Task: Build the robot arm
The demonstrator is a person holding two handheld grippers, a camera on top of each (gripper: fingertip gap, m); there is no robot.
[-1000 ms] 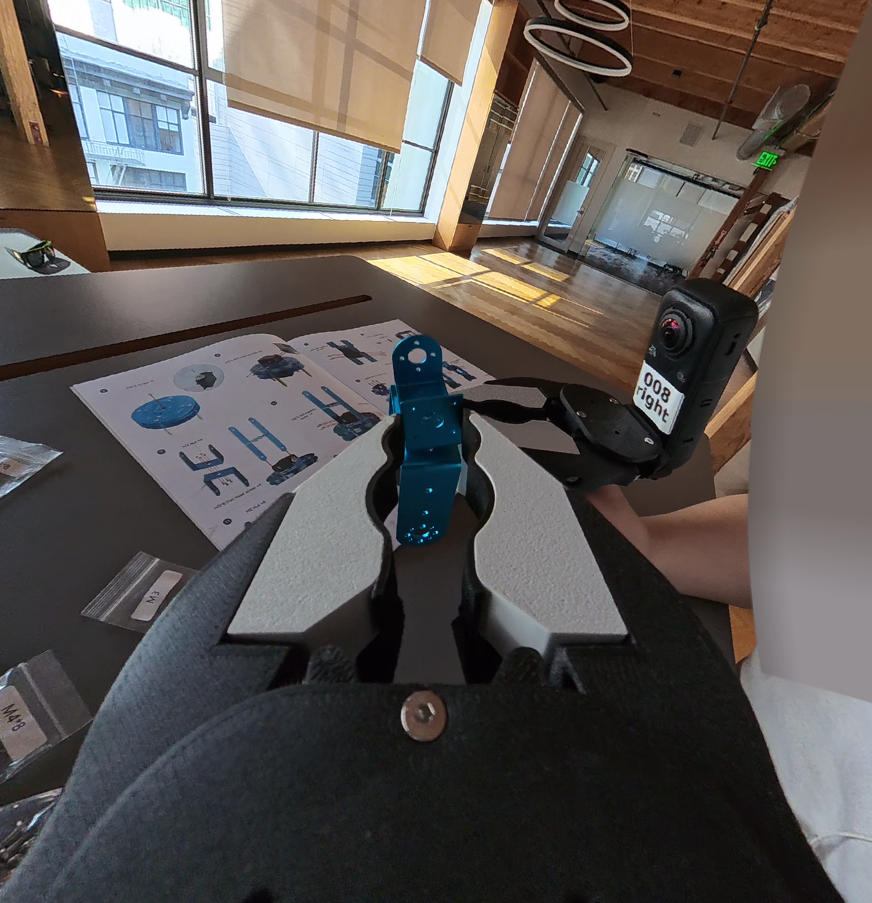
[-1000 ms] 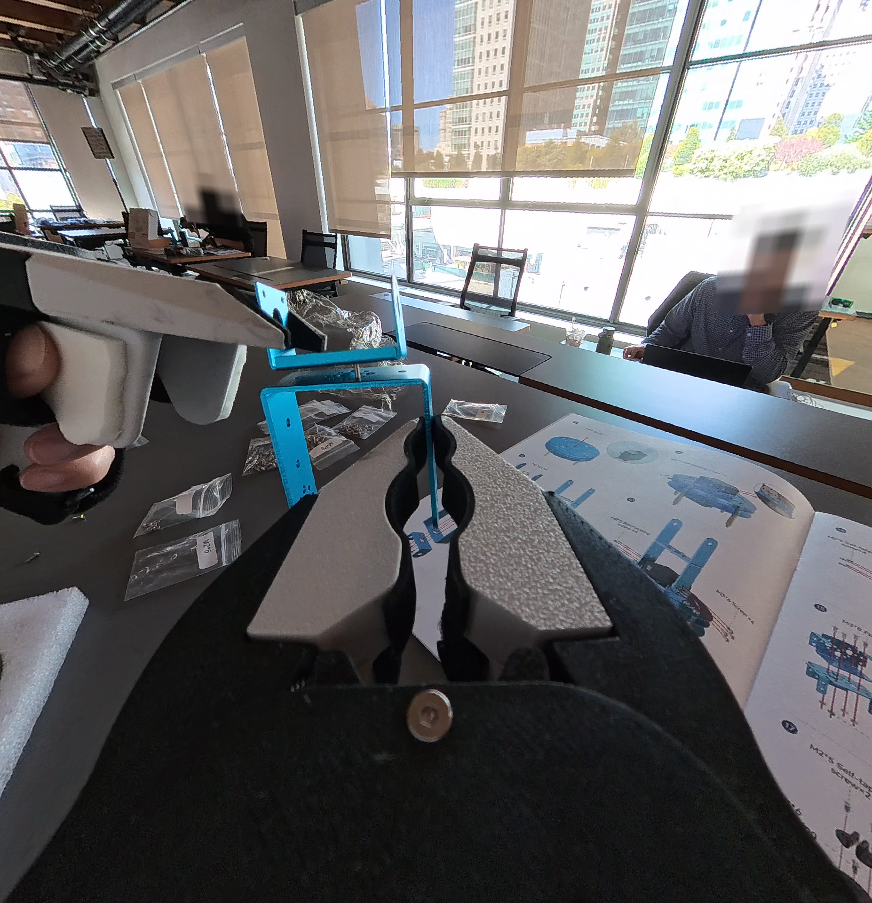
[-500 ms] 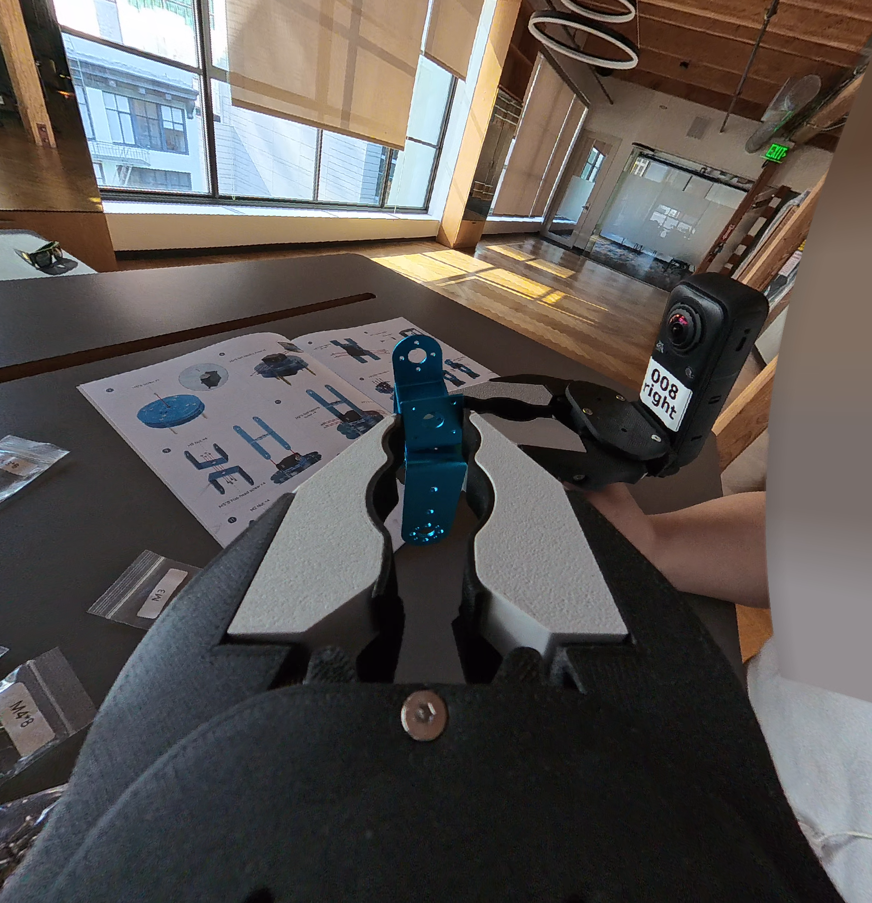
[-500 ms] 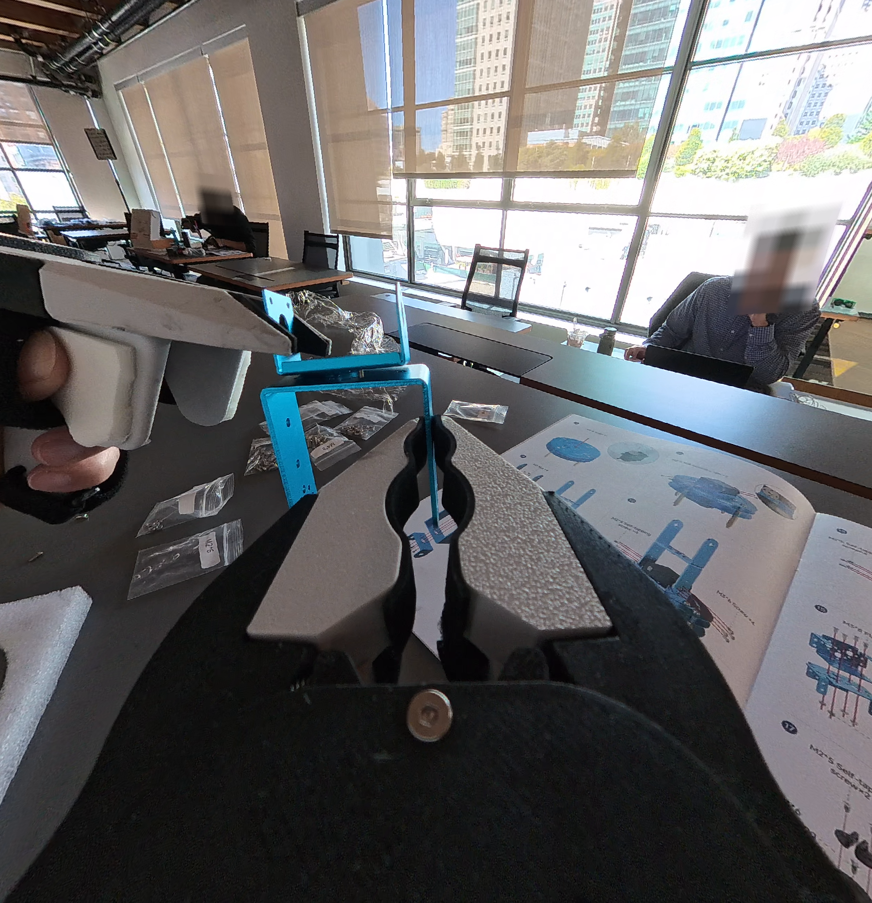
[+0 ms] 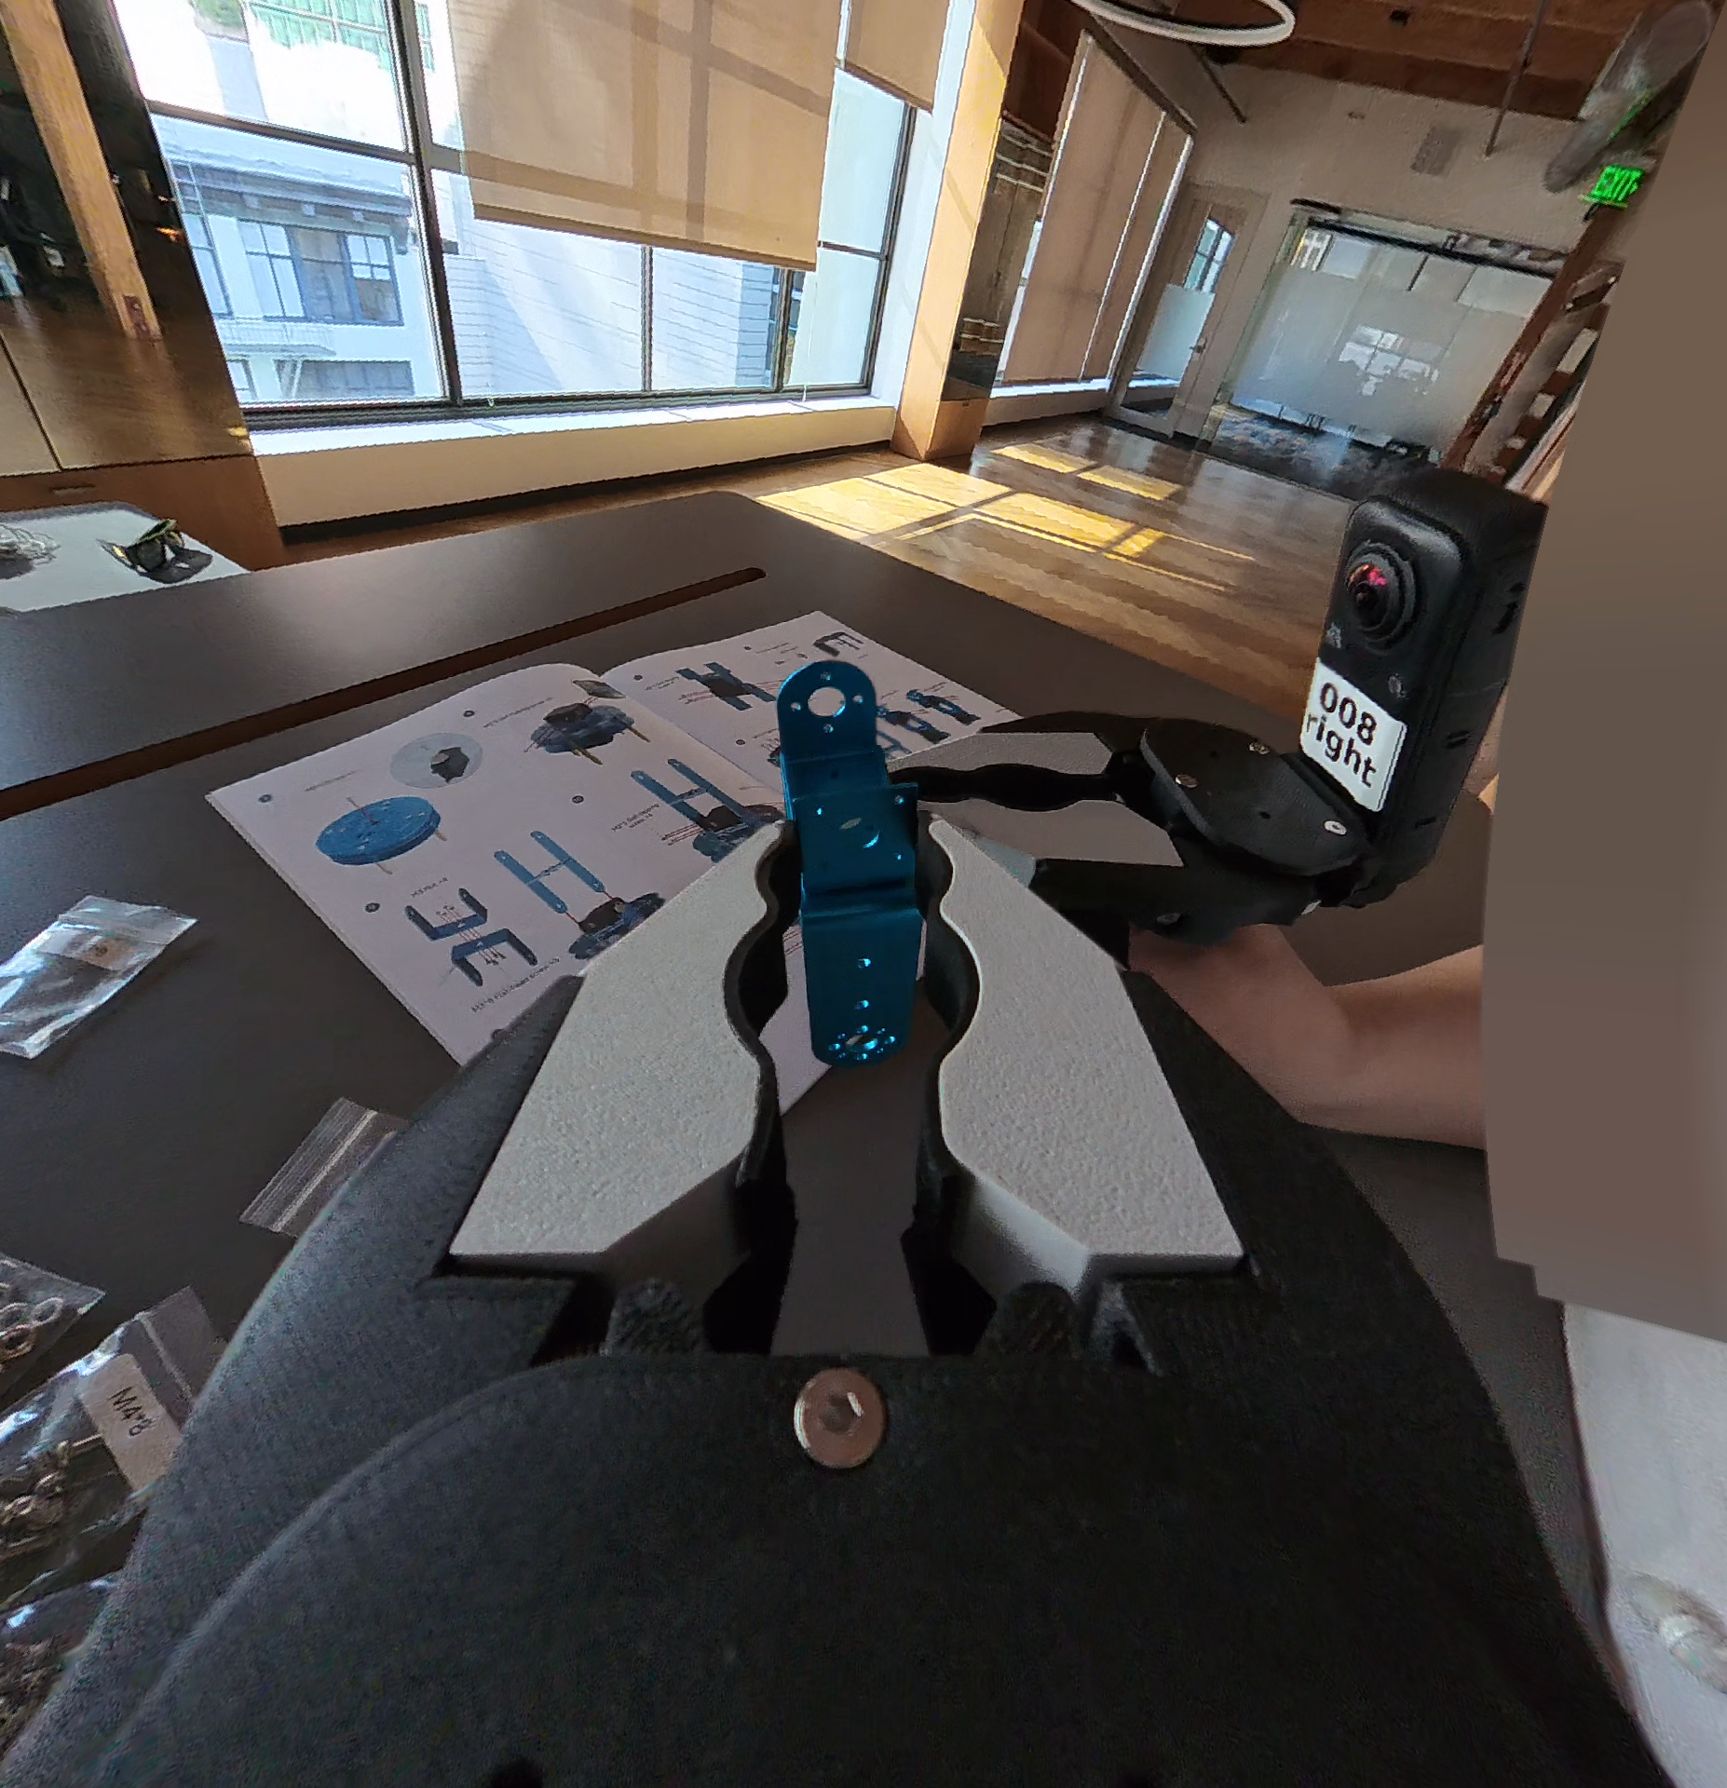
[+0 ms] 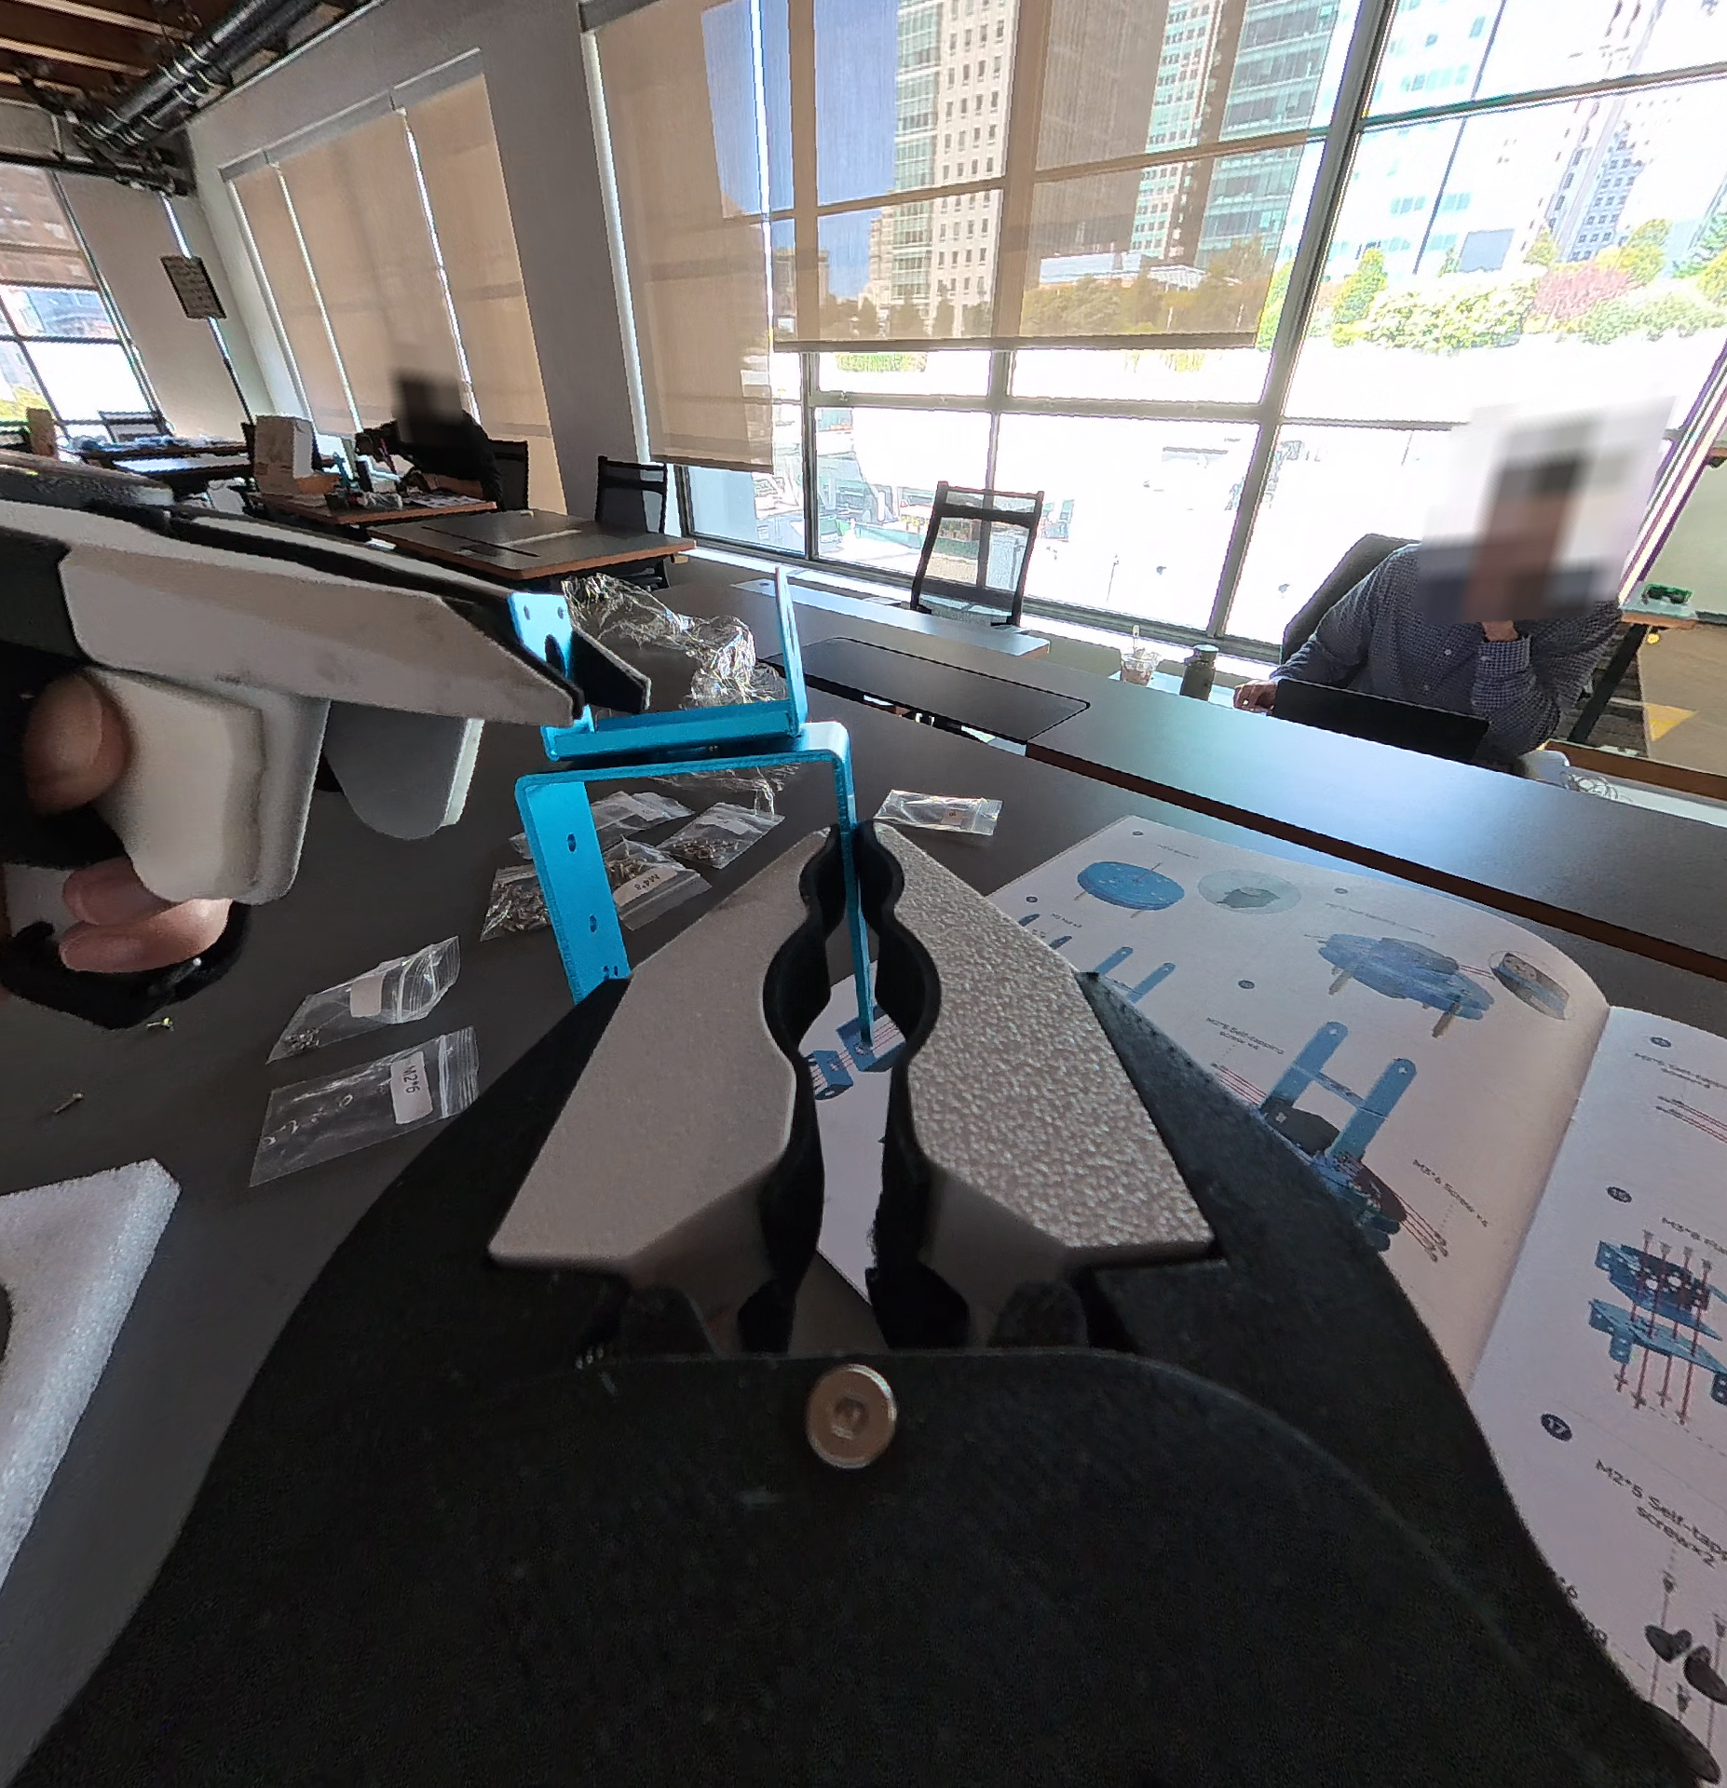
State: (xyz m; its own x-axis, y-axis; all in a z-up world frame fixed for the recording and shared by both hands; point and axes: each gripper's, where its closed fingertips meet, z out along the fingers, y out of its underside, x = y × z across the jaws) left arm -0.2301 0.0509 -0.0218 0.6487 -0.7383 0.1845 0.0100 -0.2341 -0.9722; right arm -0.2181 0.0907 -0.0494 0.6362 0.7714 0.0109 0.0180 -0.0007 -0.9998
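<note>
1. The left gripper (image 5: 855,861) is clenched on the upper blue anodised metal U-shaped bracket (image 5: 845,871), held above the dark table (image 5: 260,968). In the right wrist view its tips (image 6: 589,682) pinch one upright flange of that bracket (image 6: 685,721), whose arms point up.
2. The right gripper (image 6: 855,851) is clamped on one thin leg of the lower blue metal U-shaped bracket (image 6: 569,871), which opens downward.
3. The two brackets meet back to back, flat web against flat web; whether they quite touch I cannot tell.
4. In the left wrist view the right gripper (image 5: 923,774) comes in from the right, carrying a black camera (image 5: 1421,677) with a white printed sticker.
5. Beneath lies an open white instruction booklet (image 5: 511,822) with blue diagrams of parts and small captions.
6. Clear zip bags of small hardware (image 6: 366,1103), each with a white printed label, lie scattered on the table to the left, more (image 5: 76,968) in the other view.
7. A white foam block (image 6: 56,1287) sits at the near left edge.
8. A seated person (image 6: 1460,658) works at a far desk by the windows.
</note>
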